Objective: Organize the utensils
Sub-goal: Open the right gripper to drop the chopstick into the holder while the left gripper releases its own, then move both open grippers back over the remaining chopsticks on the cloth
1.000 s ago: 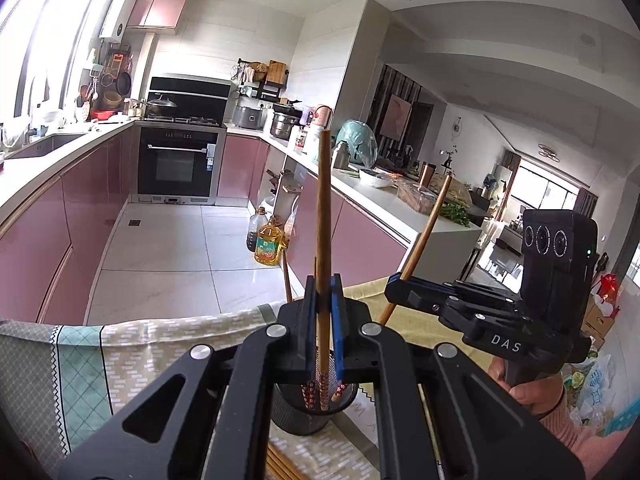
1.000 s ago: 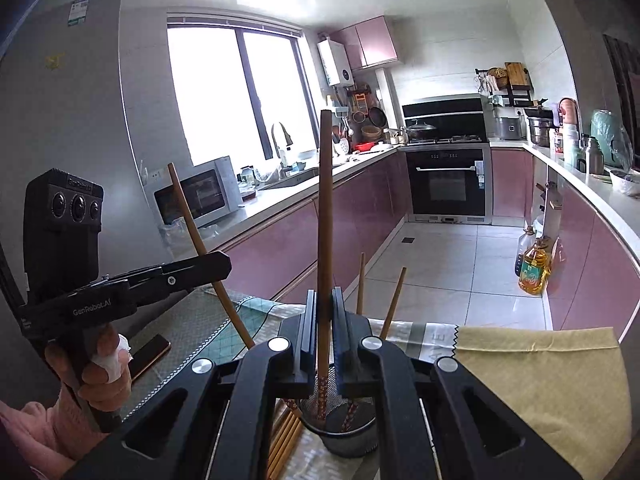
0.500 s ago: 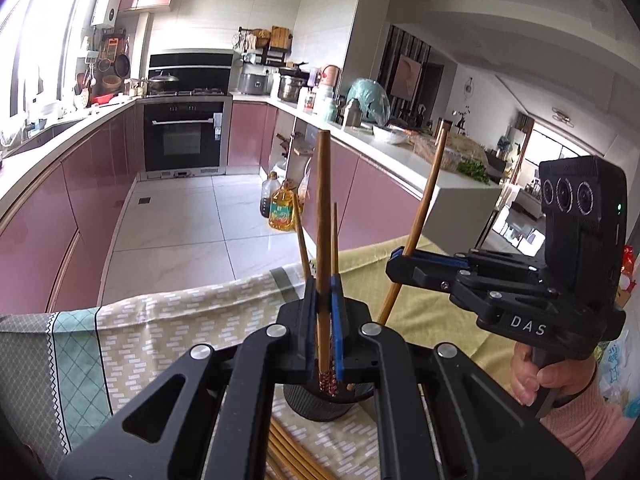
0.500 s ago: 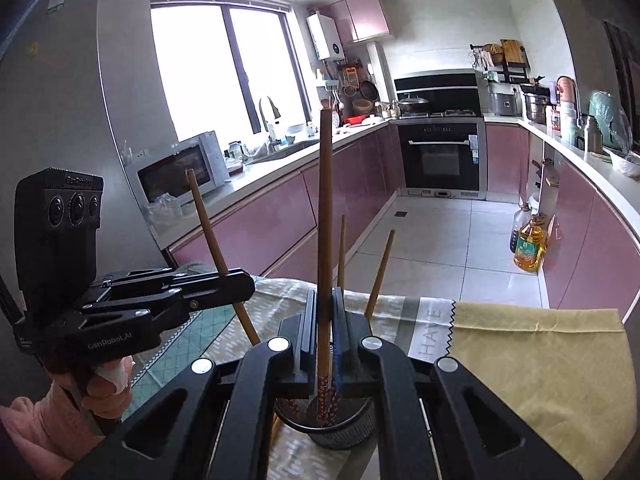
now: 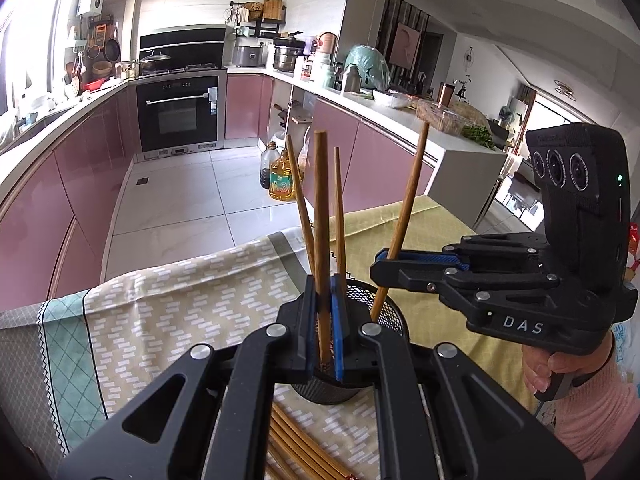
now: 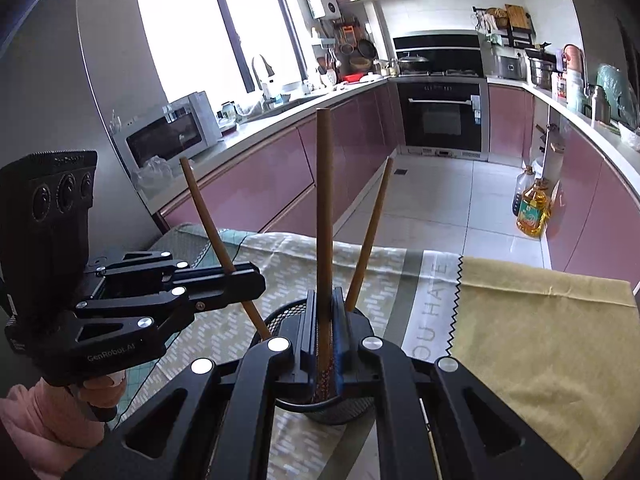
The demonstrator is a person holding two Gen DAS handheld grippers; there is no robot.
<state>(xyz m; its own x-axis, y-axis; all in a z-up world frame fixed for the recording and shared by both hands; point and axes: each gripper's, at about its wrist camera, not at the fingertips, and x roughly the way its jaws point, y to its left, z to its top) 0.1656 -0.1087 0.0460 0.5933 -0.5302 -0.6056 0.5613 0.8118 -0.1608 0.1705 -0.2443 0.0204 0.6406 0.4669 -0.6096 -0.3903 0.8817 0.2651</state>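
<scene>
A black mesh holder [image 5: 386, 306] [image 6: 280, 318] stands on the cloth-covered table, with two brown chopsticks [image 5: 339, 208] [image 6: 370, 236] leaning in it. My left gripper [image 5: 325, 312] is shut on an upright chopstick [image 5: 321, 216] whose lower end is inside the holder. My right gripper [image 6: 325, 316] is shut on another chopstick [image 6: 324, 208], its tip also down in the holder. Each gripper shows in the other's view, the right one [image 5: 384, 266] and the left one [image 6: 256, 280], holding its chopstick slanted over the holder's rim.
Several loose chopsticks [image 5: 304, 446] lie on the cloth in front of the holder. The patterned cloth [image 5: 168, 312] meets a yellow cloth [image 6: 540, 320] on the right. Beyond the table edge are the kitchen floor, pink cabinets and oil bottles [image 5: 281, 178].
Both grippers have come down with their chopsticks, so the tips now sit inside the holder. The holder looks nearer and higher in both views.
</scene>
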